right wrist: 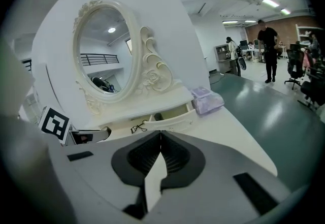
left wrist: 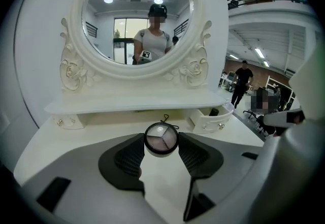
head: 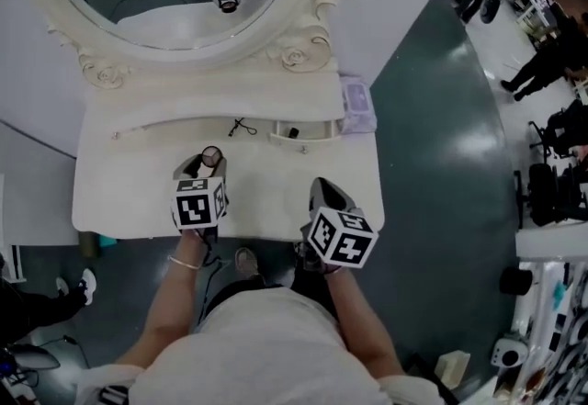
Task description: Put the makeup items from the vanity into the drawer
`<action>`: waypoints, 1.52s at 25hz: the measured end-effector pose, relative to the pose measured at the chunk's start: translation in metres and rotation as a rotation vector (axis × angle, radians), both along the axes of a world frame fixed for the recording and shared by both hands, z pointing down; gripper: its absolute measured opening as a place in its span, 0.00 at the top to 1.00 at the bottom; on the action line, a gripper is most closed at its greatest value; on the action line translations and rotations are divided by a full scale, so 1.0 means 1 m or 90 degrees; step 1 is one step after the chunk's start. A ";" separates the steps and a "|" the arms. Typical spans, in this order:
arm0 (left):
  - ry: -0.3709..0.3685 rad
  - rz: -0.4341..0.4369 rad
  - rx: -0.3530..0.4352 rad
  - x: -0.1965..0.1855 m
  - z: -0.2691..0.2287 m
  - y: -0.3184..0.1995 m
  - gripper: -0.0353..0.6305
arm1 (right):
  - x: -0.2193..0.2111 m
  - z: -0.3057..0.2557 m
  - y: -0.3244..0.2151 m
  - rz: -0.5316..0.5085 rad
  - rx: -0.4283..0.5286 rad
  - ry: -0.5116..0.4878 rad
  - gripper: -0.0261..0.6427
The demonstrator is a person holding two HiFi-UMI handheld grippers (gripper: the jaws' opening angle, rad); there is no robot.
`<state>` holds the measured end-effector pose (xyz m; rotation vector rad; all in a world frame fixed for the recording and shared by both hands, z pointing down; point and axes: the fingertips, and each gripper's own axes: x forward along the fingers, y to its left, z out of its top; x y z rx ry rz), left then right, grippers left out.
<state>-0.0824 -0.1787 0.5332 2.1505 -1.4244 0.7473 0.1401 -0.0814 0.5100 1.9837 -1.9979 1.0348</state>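
Head view showed the left gripper [head: 209, 164] with jaws clamped on a round eyeshadow compact [left wrist: 161, 139] over the table [head: 266, 203], near its front edge. Right gripper [right wrist: 160, 140] jaws were together, empty. Drawer [head: 303, 130] stood open at the back right, with bare tabletop between.

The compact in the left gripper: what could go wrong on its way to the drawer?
The compact sits at the tips of the fingers, held by its round rim, so it may slip out. The open drawer is small and already holds a dark item; the compact could catch on its front.
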 end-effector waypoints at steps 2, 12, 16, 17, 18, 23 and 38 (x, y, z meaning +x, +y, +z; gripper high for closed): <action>0.002 0.012 0.001 0.018 -0.003 -0.001 0.63 | 0.014 -0.001 -0.001 0.007 0.002 0.000 0.93; 0.009 0.072 0.009 0.112 -0.019 -0.003 0.63 | 0.076 -0.008 -0.011 0.026 0.019 -0.008 0.93; 0.011 0.089 0.005 0.145 -0.021 -0.001 0.63 | 0.097 -0.008 -0.011 0.033 0.020 -0.016 0.93; 0.010 0.093 0.004 0.153 -0.021 -0.001 0.63 | 0.102 -0.007 -0.011 0.035 0.019 -0.019 0.93; 0.009 0.097 0.003 0.161 -0.020 -0.001 0.63 | 0.107 -0.005 -0.011 0.037 0.017 -0.022 0.93; 0.003 0.111 -0.011 0.202 -0.009 -0.003 0.63 | 0.138 0.011 -0.014 0.039 0.003 -0.034 0.93; -0.016 0.087 -0.052 0.260 0.014 -0.018 0.63 | 0.198 0.030 -0.022 0.031 -0.028 -0.045 0.93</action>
